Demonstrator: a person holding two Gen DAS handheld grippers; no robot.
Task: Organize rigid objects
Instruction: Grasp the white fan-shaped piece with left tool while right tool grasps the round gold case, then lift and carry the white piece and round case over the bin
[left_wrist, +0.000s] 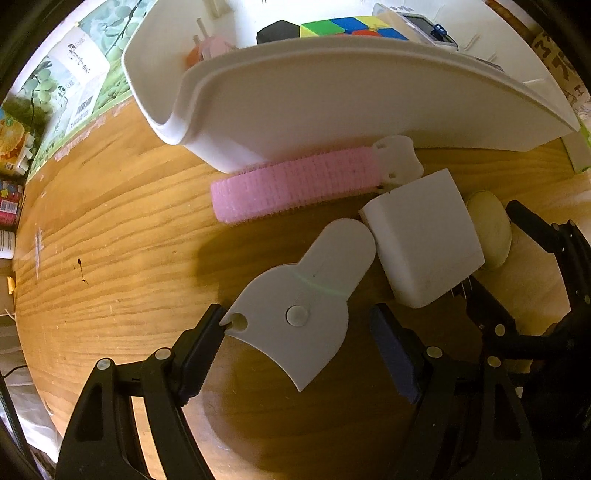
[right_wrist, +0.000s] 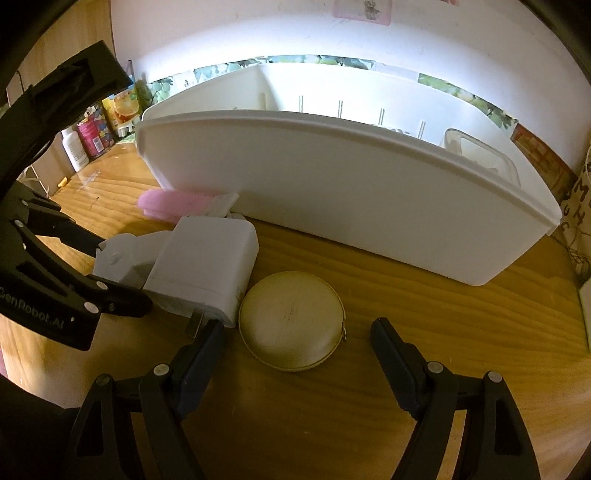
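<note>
A flat white plastic scraper lies on the wooden table between the fingers of my open left gripper; the left fingertip touches its edge. Beside it lie a white power adapter, a pink hair roller and a round cream tape measure. In the right wrist view my open right gripper straddles the tape measure. The adapter and scraper lie to its left, with the roller behind them. The white organizer bin stands behind everything.
The bin has dividers and holds a colourful cube, a black object and a clear box. Bottles and packets stand at the far left by the wall. The left gripper's body is close on the left.
</note>
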